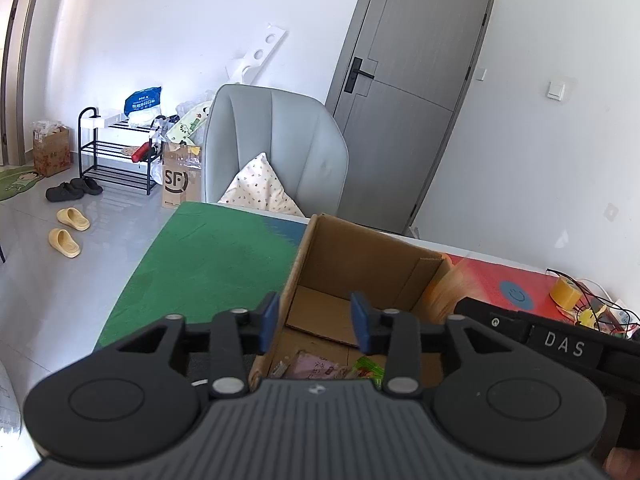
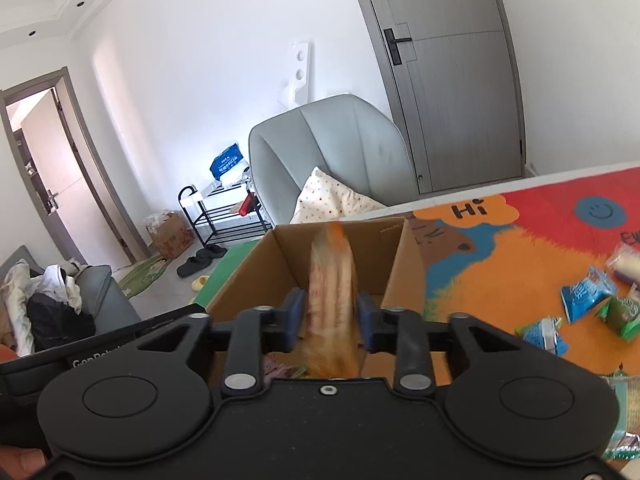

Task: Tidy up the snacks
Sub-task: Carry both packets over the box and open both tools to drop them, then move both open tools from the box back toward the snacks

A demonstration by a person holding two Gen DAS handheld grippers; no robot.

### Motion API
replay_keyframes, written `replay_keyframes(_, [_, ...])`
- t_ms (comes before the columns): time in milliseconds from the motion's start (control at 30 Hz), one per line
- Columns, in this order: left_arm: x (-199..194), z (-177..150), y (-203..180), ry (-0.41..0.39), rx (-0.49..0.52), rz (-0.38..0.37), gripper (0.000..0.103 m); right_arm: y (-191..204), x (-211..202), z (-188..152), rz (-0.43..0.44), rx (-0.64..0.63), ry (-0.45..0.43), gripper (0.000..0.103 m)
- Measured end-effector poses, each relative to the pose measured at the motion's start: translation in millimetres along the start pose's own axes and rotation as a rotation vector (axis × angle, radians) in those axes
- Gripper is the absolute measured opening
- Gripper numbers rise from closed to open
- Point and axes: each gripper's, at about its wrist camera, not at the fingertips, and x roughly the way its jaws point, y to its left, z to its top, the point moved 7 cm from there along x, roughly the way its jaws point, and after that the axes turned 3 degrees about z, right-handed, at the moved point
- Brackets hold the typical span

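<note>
Two grippers hang over the same cardboard box, and the relation that matters sits in the right-hand one. Nearest its camera, the right gripper has its blue pads spread a little wider than the orange snack packet standing between them. The packet is a motion-blurred streak, and there seems to be a sliver of gap on each side, so I judge it freed and dropping rather than pinched. Its long axis runs straight away from the gripper, lengthwise into the box, with its near end lost behind the gripper body. The left gripper is also parted, with nothing between its pads. It straddles the box's near left wall, so the right hand is the one over the drop.

Deeper in the box, a pink packet and a green packet lie on the floor, both cut off by the gripper. What else lies there is hidden.

Further right on the colourful mat, blue packets and a green pouch await sorting, well apart from the box. Others at the frame edge are too cropped to name.
</note>
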Motion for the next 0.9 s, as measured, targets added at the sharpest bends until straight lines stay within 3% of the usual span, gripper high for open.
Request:
replay_keyframes(133, [-5,0,-2,-0.021,0.001,0.004,0.065,-6,-9,0,-0.025,0.004,-0.018,0.04])
replay_keyframes(333, [-10,-5,-8,-0.031,0.014,0.007,0.083,-22,-28,-4,-0.061,0.027,-0.035,0.043])
replay_keyframes(667, [-16,-17,-30,-0.027,0.056,0.008,0.089,-46,-53,-18,-0.1,0.054,-0.029,0.052])
replay_keyframes(900, [-21,-28,-51,-0.018,0.098,0.009,0.093,-65,-73,-27,-0.126,0.074,-0.033,0.069])
